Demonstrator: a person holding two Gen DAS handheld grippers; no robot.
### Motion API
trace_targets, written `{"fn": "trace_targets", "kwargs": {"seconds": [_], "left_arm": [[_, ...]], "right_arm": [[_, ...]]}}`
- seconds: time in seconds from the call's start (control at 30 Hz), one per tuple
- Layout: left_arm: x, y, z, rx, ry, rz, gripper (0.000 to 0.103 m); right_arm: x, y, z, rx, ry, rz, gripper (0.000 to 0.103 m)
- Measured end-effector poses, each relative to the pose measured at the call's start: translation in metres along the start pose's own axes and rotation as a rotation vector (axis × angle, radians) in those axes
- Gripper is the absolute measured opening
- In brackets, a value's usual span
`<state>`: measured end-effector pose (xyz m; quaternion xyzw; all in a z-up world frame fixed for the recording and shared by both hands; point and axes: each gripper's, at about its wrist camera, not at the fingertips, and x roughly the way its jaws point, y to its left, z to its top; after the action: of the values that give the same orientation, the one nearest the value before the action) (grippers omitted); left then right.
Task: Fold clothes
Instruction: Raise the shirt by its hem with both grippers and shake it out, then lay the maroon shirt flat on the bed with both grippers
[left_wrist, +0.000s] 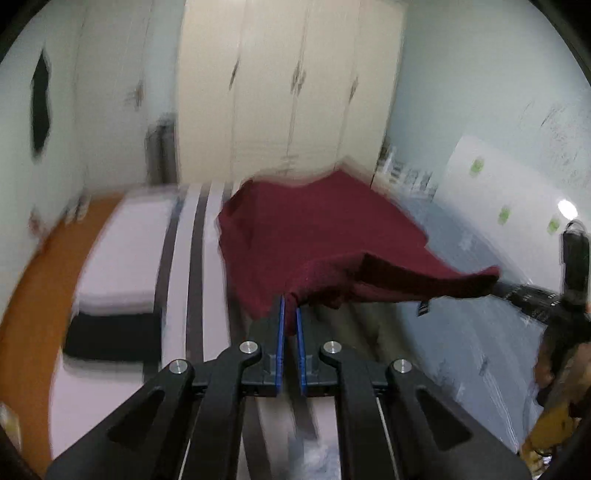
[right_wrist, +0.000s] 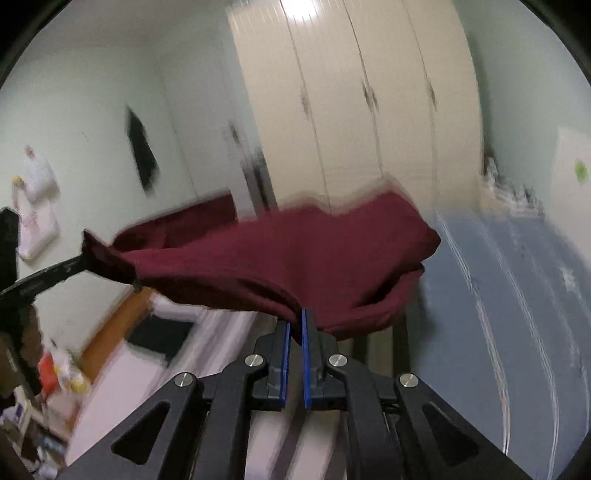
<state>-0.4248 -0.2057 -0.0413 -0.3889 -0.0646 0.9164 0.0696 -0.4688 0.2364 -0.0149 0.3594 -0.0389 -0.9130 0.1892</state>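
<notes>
The left gripper (left_wrist: 290, 306), a black two-finger tool with blue pads, is closed on one near corner of a dark red knitted garment (left_wrist: 317, 236). The fabric is pinched between its pads. The right gripper (right_wrist: 295, 321), of the same make, is clamped on another near corner of the dark red knitted garment (right_wrist: 295, 254), with cloth bunched between its blue pads.

The garment hangs stretched in the air between the two grippers. Its near edge is taut from one grip to the other, and the rest billows out toward the far end of the room. Whether its far edge touches the bed cannot be told through the blur.

Below it lies a bed with a pale blue patterned sheet (left_wrist: 472, 332) on the right and a white cover with dark stripes (left_wrist: 184, 258) on the left. A black rectangular object (left_wrist: 110, 336) sits at the left side of the bed, beside an orange-brown floor (left_wrist: 33, 288). A tall cream wardrobe with several doors (left_wrist: 291, 85) stands against the far wall. In the left wrist view the right gripper's black arm (left_wrist: 528, 295) shows at the right, holding its corner.
</notes>
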Motion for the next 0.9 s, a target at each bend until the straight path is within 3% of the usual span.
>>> {"fn": "trace_targets", "kwargs": {"seconds": [0.03,0.17,0.27,0.4,0.5,0.63,0.7,0.77,0.83,0.9], "left_arm": [[0.015,0.003,-0.042,-0.044,0.080,0.006,0.004],[0.049,-0.002,-0.165,-0.082,0.277,0.059,0.004],[0.075,0.004,-0.223,-0.123,0.396,0.076,0.004],[0.090,0.010,-0.262,-0.100,0.464,0.111,0.004],[0.082,0.024,-0.268,-0.136,0.459,0.105,0.005],[0.058,0.041,-0.266,-0.150,0.435,0.130,0.007],[0.055,0.052,-0.262,-0.151,0.422,0.141,0.016],[0.070,0.072,-0.247,-0.168,0.396,0.144,0.031],[0.092,0.094,-0.223,-0.175,0.354,0.139,0.036],[0.108,0.110,-0.213,-0.179,0.326,0.144,0.039]], "right_arm": [[0.008,-0.001,-0.035,0.023,0.061,-0.010,0.005],[0.040,-0.005,-0.172,0.094,0.297,-0.055,0.005],[0.059,-0.008,-0.255,0.117,0.448,-0.087,0.004],[0.066,-0.009,-0.314,0.145,0.557,-0.123,0.000],[0.063,-0.011,-0.338,0.167,0.599,-0.128,0.000],[0.044,-0.010,-0.331,0.201,0.538,-0.127,0.004],[0.041,-0.014,-0.324,0.235,0.510,-0.130,0.006],[0.042,-0.018,-0.317,0.267,0.482,-0.140,0.023],[0.054,-0.029,-0.307,0.273,0.458,-0.168,0.031],[0.063,-0.041,-0.295,0.292,0.429,-0.191,0.031]]}}
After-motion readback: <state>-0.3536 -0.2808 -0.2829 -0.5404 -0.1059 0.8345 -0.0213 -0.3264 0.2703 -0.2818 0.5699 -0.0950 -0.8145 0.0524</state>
